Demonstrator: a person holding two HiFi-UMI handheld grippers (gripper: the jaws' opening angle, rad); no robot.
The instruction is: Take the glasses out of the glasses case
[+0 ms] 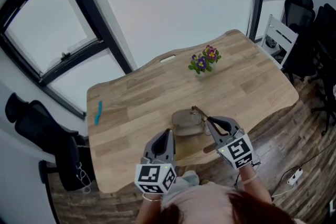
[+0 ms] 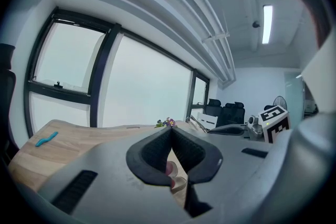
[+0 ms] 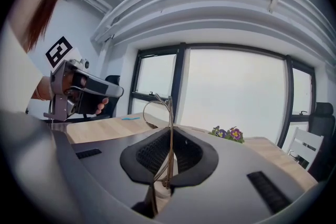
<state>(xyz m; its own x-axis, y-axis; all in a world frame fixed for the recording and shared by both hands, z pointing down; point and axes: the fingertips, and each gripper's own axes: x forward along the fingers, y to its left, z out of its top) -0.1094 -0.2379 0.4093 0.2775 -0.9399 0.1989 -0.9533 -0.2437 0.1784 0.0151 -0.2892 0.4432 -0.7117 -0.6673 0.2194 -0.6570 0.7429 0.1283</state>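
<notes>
The right gripper (image 3: 170, 132) had its jaws pinched on the glasses (image 3: 170, 118), whose frame stood up at centre frame. The left gripper (image 2: 171, 131) had its jaws together and empty, just beside the glasses case (image 1: 184, 124).

Bench (image 1: 252, 86): pale wood planks with a wavy outline, and I look down on it from its near edge.
Glasses case (image 1: 185, 123): beige and oval, lying on the near middle of the bench, close to my side.
Flowers (image 1: 204, 60): a small pot of purple and yellow blooms, upright near the far edge and well apart from the glasses case.
Blue strip (image 1: 98, 113): flat on the wood toward my left end, too small for me to tell what it is.
White slot (image 1: 168, 59): a small pale oval at the far edge, left of the flowers.
</notes>
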